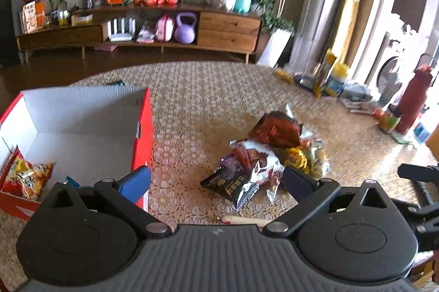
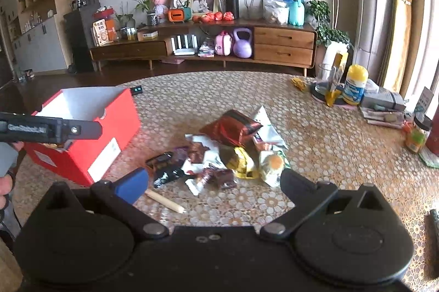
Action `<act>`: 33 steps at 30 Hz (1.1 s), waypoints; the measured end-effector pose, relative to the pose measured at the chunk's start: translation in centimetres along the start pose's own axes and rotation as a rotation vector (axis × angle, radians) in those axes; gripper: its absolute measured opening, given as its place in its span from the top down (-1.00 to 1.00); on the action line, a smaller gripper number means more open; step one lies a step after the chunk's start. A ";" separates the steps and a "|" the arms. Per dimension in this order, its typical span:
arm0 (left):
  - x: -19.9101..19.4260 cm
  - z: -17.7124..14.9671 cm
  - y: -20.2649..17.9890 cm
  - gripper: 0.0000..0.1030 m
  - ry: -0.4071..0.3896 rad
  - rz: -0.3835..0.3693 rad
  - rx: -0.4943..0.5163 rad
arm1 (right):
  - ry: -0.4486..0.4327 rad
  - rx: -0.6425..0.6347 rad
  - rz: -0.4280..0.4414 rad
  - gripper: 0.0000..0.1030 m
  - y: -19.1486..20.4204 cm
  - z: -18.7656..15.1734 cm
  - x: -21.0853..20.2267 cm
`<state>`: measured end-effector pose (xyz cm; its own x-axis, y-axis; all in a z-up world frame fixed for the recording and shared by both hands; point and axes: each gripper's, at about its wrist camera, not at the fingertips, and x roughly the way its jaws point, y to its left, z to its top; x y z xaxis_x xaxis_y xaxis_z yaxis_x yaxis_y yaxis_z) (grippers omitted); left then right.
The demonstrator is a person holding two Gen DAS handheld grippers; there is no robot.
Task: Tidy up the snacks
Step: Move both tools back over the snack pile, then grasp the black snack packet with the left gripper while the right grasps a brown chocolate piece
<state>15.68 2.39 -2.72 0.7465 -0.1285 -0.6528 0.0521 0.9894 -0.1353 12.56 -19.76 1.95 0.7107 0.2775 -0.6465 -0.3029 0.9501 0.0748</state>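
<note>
A red box (image 1: 144, 127) with a white inside stands on the left of the table; a red-orange snack bag (image 1: 26, 176) lies in its near corner. The box also shows in the right wrist view (image 2: 109, 124). A pile of snack packets (image 1: 263, 160) lies mid-table: a dark red foil bag (image 2: 233, 127), a black packet (image 2: 164, 168), a yellow packet (image 2: 244, 163). My left gripper (image 1: 216, 179) is open and empty, just short of the pile beside the box. My right gripper (image 2: 214, 185) is open and empty, in front of the pile. The left gripper's body (image 2: 49, 130) shows over the box.
A wooden stick (image 2: 164, 201) lies on the patterned tablecloth (image 2: 329, 154) near the pile. A yellow-lidded canister (image 2: 355, 84), a glass, books and a jar (image 2: 417, 132) stand at the table's right. A red bottle (image 1: 414, 97) stands far right. A TV cabinet lies beyond.
</note>
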 end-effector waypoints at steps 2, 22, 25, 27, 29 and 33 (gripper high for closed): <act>1.3 0.0 -0.5 -1.00 0.018 0.017 -0.008 | 0.013 0.002 0.000 -0.99 -0.4 -0.4 0.7; 13.5 0.6 -1.9 -0.95 0.238 0.136 -0.135 | 0.140 0.011 0.014 -0.40 -2.0 -1.5 11.5; 14.5 0.7 -1.5 -0.84 0.262 0.129 -0.170 | 0.150 0.011 0.020 -0.16 -1.7 -1.3 12.7; 15.1 0.7 -1.3 -0.79 0.279 0.131 -0.195 | 0.156 0.007 0.021 -0.05 -1.6 -1.3 13.4; 15.4 0.6 -1.2 -0.62 0.290 0.130 -0.201 | 0.164 0.008 0.019 0.03 -1.5 -1.3 13.9; 16.0 0.5 -1.2 -0.53 0.302 0.118 -0.209 | 0.179 0.004 0.023 0.12 -1.4 -1.4 14.9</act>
<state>27.88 -0.87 -12.67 0.5085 -0.0593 -0.8590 -0.1819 0.9677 -0.1744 22.69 -17.11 -8.86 0.5786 0.2699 -0.7696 -0.3150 0.9444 0.0944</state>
